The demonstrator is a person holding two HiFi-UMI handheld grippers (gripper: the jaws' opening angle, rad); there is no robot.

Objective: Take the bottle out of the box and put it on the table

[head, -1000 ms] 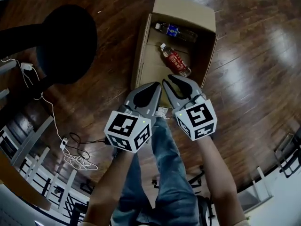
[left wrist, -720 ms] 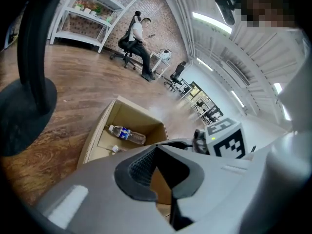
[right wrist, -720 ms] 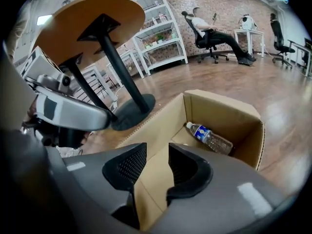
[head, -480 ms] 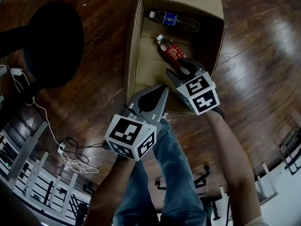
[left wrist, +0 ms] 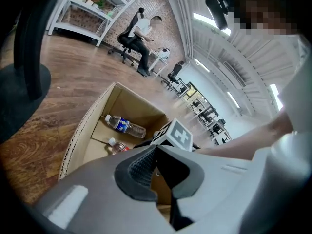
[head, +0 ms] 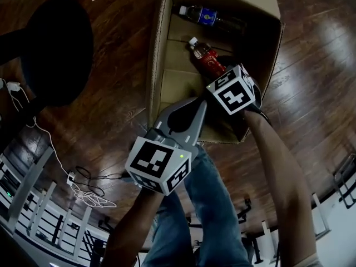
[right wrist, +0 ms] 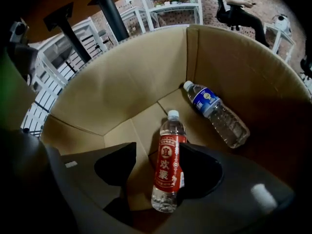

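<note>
Bottle with the red label (right wrist: 168, 167) is lying on its side on the bottom of the cardboard box (right wrist: 122, 87), with its white cap pointing toward the far wall. The right gripper (right wrist: 158, 147) is reaching steeply down into the box and straddling this bottle. Its jaws are standing wide apart, one on each side of the label, and they have just been opening with the bottle between them. The bottle body is sitting close against the jaw on the right of the right gripper view, and a clear gap is showing on the other side. The pads are not clamping it.

A blue-label bottle (right wrist: 214, 112) is lying nearer the far wall of the box, also on its side, apart from the first bottle and at an angle to it.

The left gripper (left wrist: 156, 149) is hovering over the near edge of the box, outside it and pointing toward it. Its jaws are meeting at the tips and are holding nothing.

The box is standing with its top open on a dark wooden floor (head: 111, 121). A round black stool (head: 55, 49) is standing to the left of the box, and a white cable (head: 83, 188) is trailing across the floor near it.
</note>
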